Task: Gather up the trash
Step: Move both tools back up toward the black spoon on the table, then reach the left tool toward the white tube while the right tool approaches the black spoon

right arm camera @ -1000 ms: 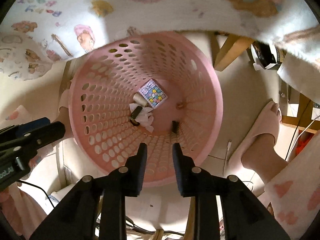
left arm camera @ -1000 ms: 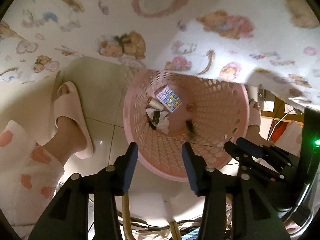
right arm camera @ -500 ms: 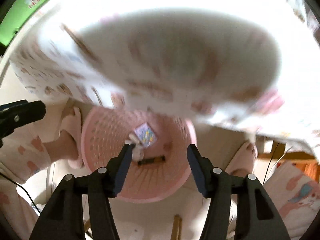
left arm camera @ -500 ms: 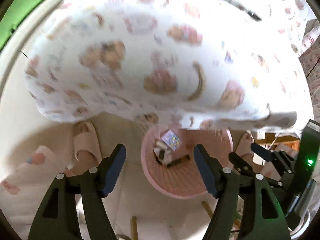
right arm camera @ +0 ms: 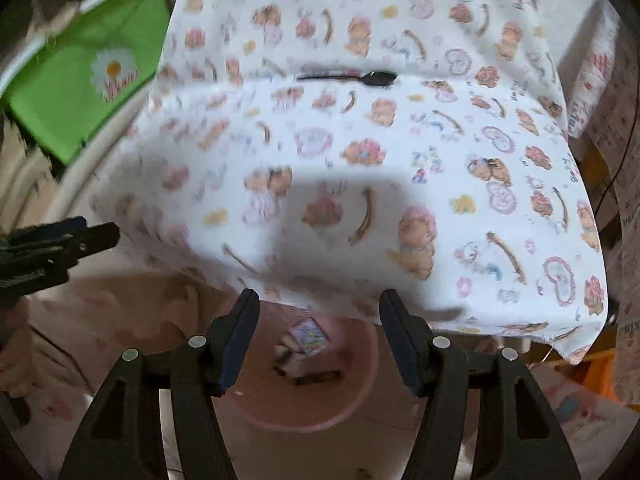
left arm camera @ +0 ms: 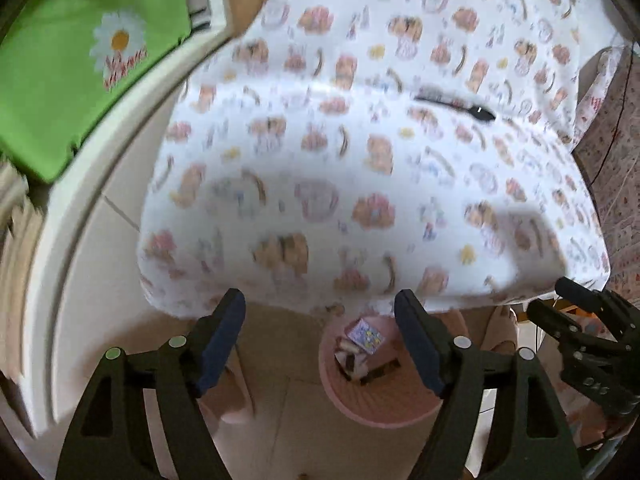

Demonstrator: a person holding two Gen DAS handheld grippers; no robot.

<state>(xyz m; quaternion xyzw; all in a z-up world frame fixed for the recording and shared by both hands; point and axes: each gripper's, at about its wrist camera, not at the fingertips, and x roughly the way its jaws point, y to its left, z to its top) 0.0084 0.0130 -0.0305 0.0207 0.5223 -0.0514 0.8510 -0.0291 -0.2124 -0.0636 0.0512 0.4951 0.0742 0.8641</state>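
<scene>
Down on the floor stands a pink perforated basket (left arm camera: 384, 412) (right arm camera: 312, 420), partly tucked under the table's edge. In it lie a colourful wrapper (left arm camera: 366, 336) (right arm camera: 308, 336), crumpled white paper and a black strip (left arm camera: 380, 370) (right arm camera: 316, 378). My left gripper (left arm camera: 318, 312) hangs high above the basket, its jaws opening with nothing between them. The right gripper (right arm camera: 319, 308) does the same beside it, also with nothing between its fingers. A black plastic spoon (left arm camera: 456, 106) (right arm camera: 348, 77) lies on the bear-print tablecloth (left arm camera: 360, 160) (right arm camera: 360, 140), far from both grippers.
A green bag with a daisy (left arm camera: 80, 60) (right arm camera: 100, 68) sits at the upper left beside a white curved ledge (left arm camera: 92, 208). A person's patterned trouser leg (right arm camera: 80, 320) stands left of the basket. A patterned cloth (left arm camera: 616, 160) hangs at the right.
Both grippers rose from just over the basket to above the table edge and tilted up, their jaws widening. The tabletop and spoon came into view. A black strip now lies in the basket.
</scene>
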